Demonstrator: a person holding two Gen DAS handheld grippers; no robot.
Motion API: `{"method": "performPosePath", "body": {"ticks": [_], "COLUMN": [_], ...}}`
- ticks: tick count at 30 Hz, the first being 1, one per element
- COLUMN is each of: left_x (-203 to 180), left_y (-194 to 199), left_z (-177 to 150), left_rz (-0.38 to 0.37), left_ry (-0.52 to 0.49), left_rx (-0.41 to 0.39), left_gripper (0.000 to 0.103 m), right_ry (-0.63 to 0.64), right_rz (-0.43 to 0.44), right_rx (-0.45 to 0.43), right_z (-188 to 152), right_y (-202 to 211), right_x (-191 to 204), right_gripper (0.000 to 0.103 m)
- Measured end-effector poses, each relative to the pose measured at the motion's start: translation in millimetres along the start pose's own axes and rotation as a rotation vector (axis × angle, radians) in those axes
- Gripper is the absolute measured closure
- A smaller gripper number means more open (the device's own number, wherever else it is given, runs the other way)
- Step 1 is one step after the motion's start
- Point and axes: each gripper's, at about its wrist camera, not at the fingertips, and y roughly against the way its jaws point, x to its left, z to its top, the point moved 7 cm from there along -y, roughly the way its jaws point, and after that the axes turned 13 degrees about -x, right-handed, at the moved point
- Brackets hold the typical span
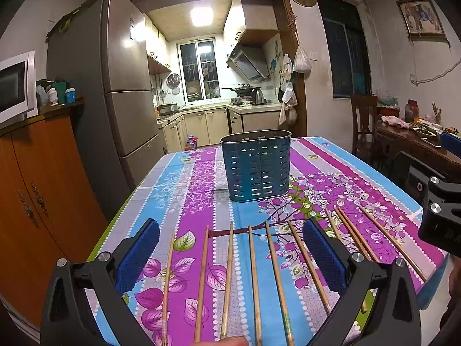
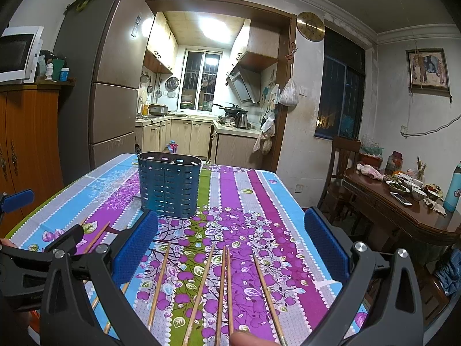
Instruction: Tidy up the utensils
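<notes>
A blue slotted utensil holder point(image 1: 256, 165) point(image 2: 169, 184) stands upright and looks empty, out in the middle of the floral tablecloth. Several wooden chopsticks point(image 1: 253, 282) point(image 2: 222, 291) lie side by side on the cloth near the front edge. My left gripper point(image 1: 230, 256) hovers open above the left group of chopsticks, nothing between its blue pads point(image 1: 138, 256). My right gripper point(image 2: 230, 248) is open above the right group, also holding nothing. A fingertip point(image 2: 247, 338) shows at the bottom edge.
The table point(image 1: 187, 178) is covered by a purple, blue and green cloth. An orange cabinet point(image 1: 37, 190) and a fridge point(image 1: 115, 86) stand to the left. A wooden dining table point(image 2: 403, 210) with dishes and a chair point(image 2: 343, 173) stand to the right. A kitchen lies beyond.
</notes>
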Motion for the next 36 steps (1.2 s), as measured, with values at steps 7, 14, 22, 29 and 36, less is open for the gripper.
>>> {"method": "performPosePath", "body": {"ticks": [7, 14, 22, 29, 36], "left_x": [13.1, 100.3, 173.5, 154.5, 115.2], "left_y": [4.8, 27.2, 72.0, 85.4, 82.5], "left_z": [1.7, 8.4, -37.5, -99.7, -121.3], "left_rz": [0.003, 0.119, 0.163, 0.165, 0.125], "left_ry": [0.005, 0.076, 0.368, 0.164, -0.010], "left_rx": [-0.012, -0.066, -0.110, 0.075, 0.127], "left_gripper": [0.003, 0.003, 0.004, 0.004, 0.017], "right_ry": [0.008, -0.080, -0.237, -0.166, -0.177], "right_rz": [-0.012, -0.085, -0.043, 0.099, 0.168], "right_rx": [-0.008, -0.094, 0.024, 0.263, 0.390], "right_z": [-2.8, 1.6, -23.1, -91.8, -133.6], "right_y": [1.4, 12.6, 11.8, 18.7, 36.1], "right_x": [-4.3, -50.8, -91.9, -73.2, -59.2], "right_gripper": [0.005, 0.005, 0.005, 0.005, 0.005]}}
